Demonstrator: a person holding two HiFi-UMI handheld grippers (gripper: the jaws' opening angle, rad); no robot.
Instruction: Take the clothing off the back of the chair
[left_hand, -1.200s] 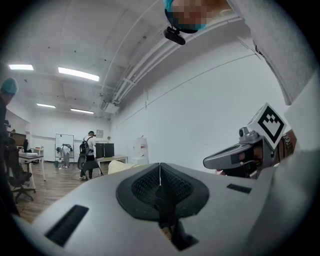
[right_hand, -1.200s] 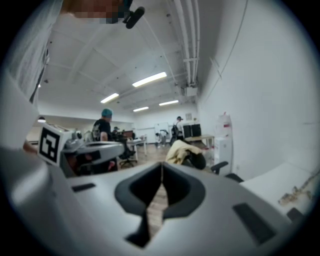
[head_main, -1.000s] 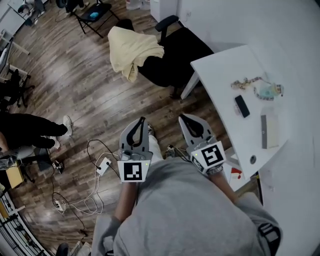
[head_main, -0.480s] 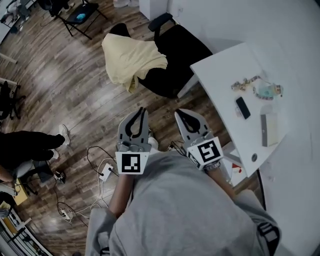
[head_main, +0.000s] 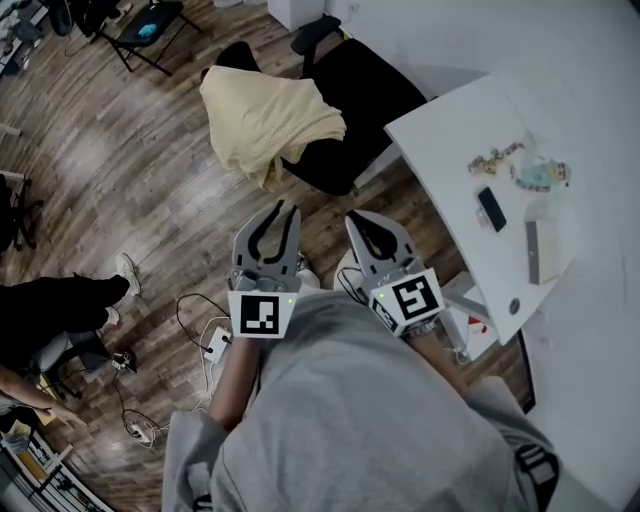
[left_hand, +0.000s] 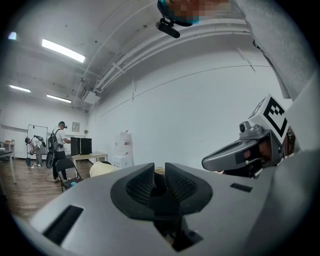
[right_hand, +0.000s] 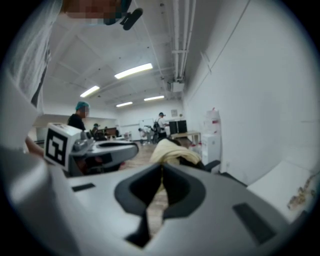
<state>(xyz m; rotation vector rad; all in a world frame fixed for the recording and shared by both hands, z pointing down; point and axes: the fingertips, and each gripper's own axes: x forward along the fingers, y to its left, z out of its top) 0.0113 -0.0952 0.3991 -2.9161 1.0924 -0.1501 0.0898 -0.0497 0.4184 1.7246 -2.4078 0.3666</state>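
A pale yellow garment (head_main: 268, 112) hangs over the back of a black office chair (head_main: 360, 95), ahead of both grippers and apart from them. My left gripper (head_main: 284, 209) points level at the chair; its jaws are opening, with a narrow gap and nothing between them. My right gripper (head_main: 357, 218) is beside it, tips together on nothing. In the left gripper view the left gripper (left_hand: 160, 169) shows that gap, with the garment (left_hand: 101, 169) far behind. In the right gripper view the right gripper (right_hand: 162, 169) lines up with the garment (right_hand: 172, 151).
A white table (head_main: 440, 150) stands right of the chair, with a phone (head_main: 491, 209) and small items on it. A power strip and cables (head_main: 212, 345) lie on the wood floor at left. A person's legs (head_main: 60, 300) are at the left edge, a folding chair (head_main: 140, 25) at top left.
Both grippers have moved forward toward the chair, which now sits nearer. The left gripper's jaws, shut earlier, have parted a little. The right jaws stay together.
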